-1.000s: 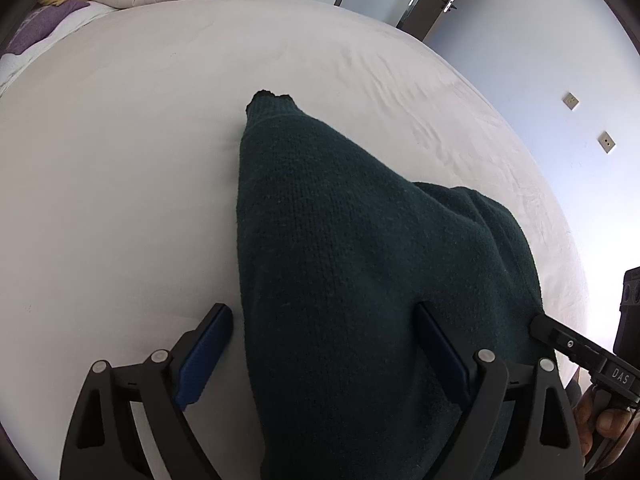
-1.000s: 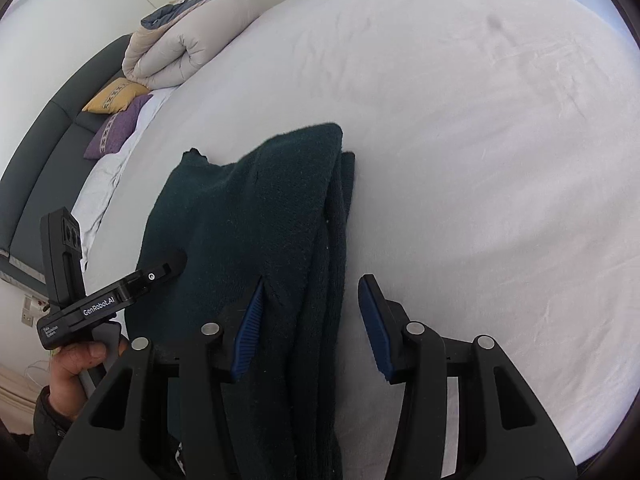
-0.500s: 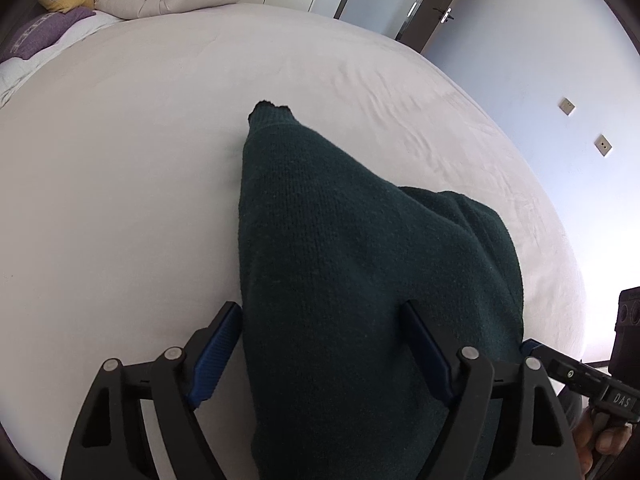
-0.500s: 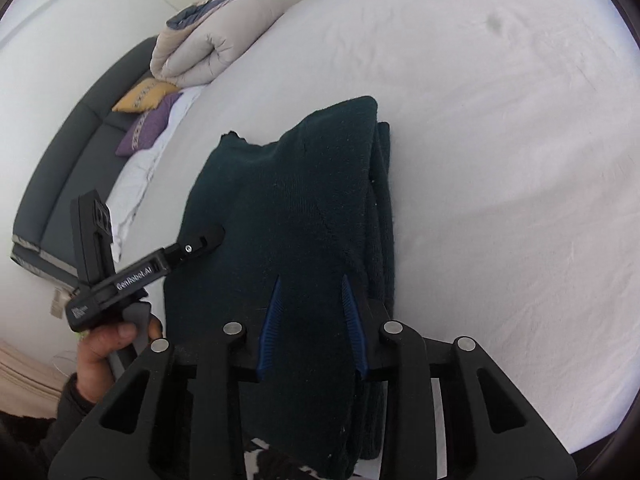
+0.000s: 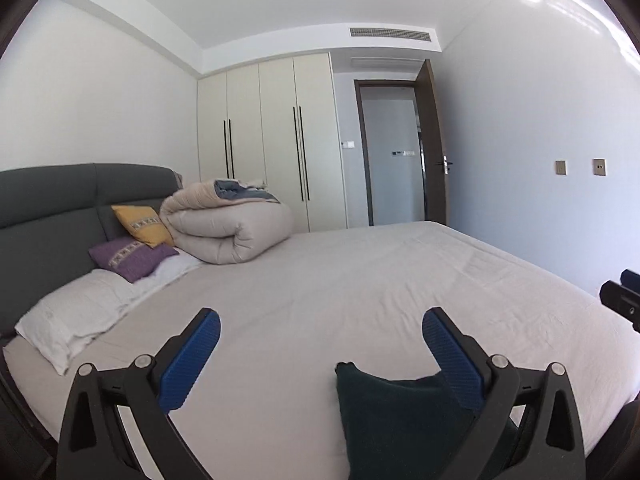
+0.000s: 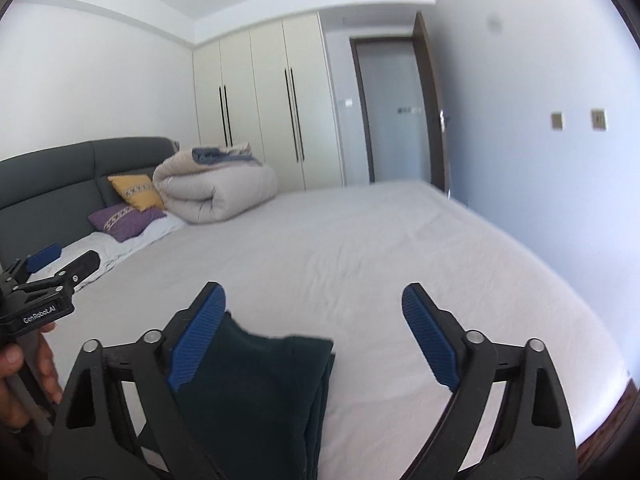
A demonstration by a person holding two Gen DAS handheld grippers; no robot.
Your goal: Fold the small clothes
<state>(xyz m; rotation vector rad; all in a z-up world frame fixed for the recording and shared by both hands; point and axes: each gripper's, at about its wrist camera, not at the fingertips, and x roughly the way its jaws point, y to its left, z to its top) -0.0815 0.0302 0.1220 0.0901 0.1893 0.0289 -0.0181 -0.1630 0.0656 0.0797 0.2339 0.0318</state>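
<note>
A wide bed [image 5: 360, 280] with a pale, lightly creased sheet fills the lower part of both views. At its head stands a grey padded headboard [image 5: 48, 208]; against that lean a yellow cushion [image 5: 142, 226] and a purple cushion [image 5: 130, 258], with a white pillow [image 5: 80, 308] in front of them. Beside the cushions, toward the wardrobe, lies a rolled beige duvet [image 5: 228, 228]. Past the bed rise cream wardrobe doors [image 5: 276, 144] with long dark handles, then an open dark-framed door [image 5: 394, 152]. A ceiling vent [image 5: 390, 33] sits above the wardrobe, and two small wall plates [image 5: 580, 167] are on the wall right of the door.

The only legible writing is "GenRobot.AI" on the left gripper [image 6: 44, 268], seen from the right wrist camera with a hand [image 6: 24, 372] around its handle.

The dark green folded sweater [image 6: 260, 392] lies on the near part of the bed, below the fingers. The right gripper [image 6: 314, 328] has its jaws spread wide with nothing pinched (the sweater shows behind its left finger). The left gripper's jaws are likewise apart and empty.

A second ago both cameras looked down on the sweater; now they face the room and only its far end shows. Both pairs of jaws have just been opening; half a second ago the right pair was pinched on a fold, and nothing is between them now.
</note>
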